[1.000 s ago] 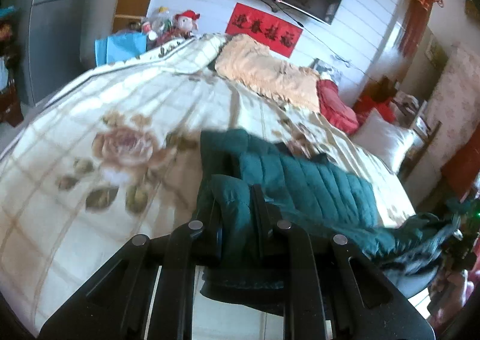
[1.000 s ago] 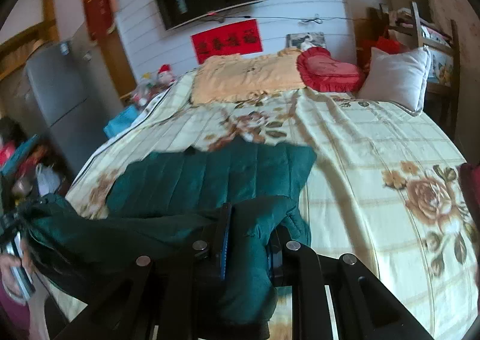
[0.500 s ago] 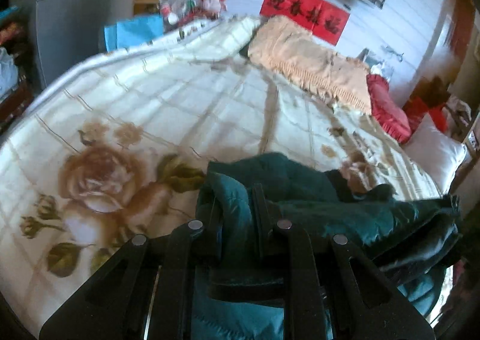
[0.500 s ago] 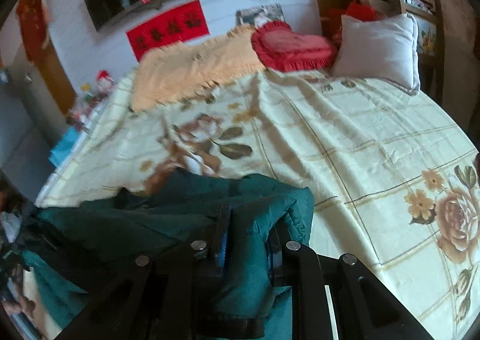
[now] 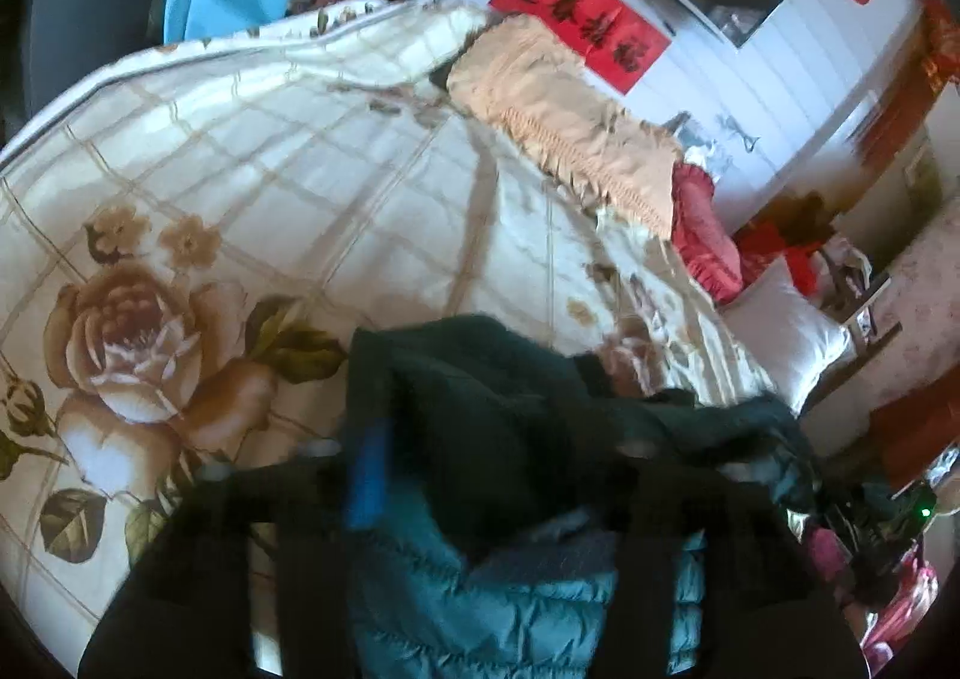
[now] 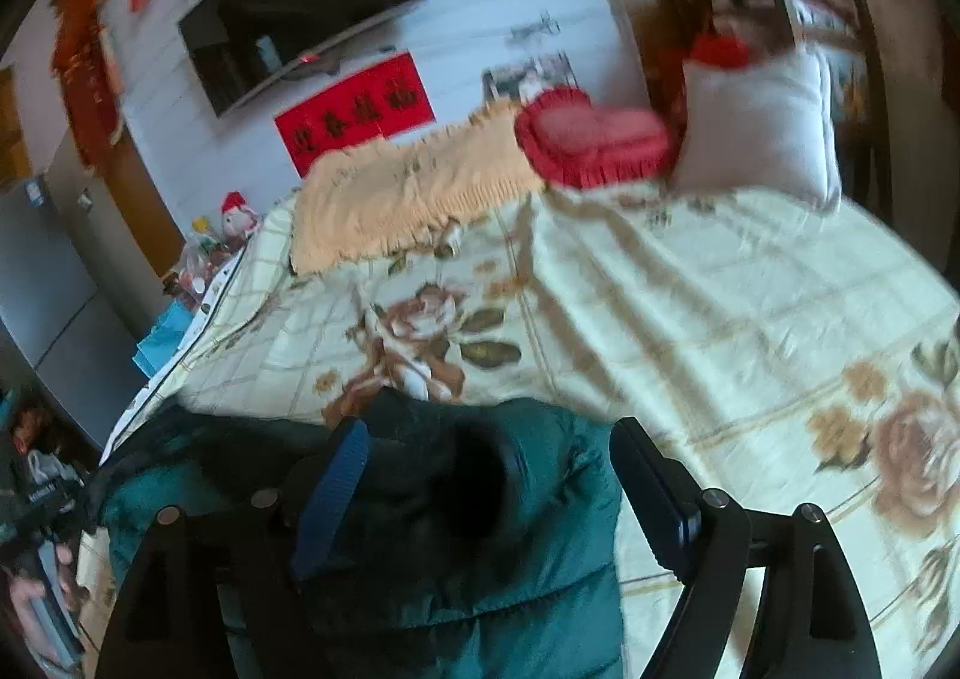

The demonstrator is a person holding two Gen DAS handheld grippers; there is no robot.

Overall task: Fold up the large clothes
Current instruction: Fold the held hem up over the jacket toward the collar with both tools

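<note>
Half a second ago both grippers pinched the green puffer jacket [image 6: 492, 547]; now the right gripper [image 6: 486, 475] has its jaws spread wide, and the left gripper [image 5: 498, 475] likewise; the jacket lies released at lower centre on the floral bedspread [image 6: 750, 289], suggesting this fold is set down.

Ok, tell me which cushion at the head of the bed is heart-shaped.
The red frilled cushion, lying between the fringed peach pillow and the plain white pillow; those two are rectangular.
</note>
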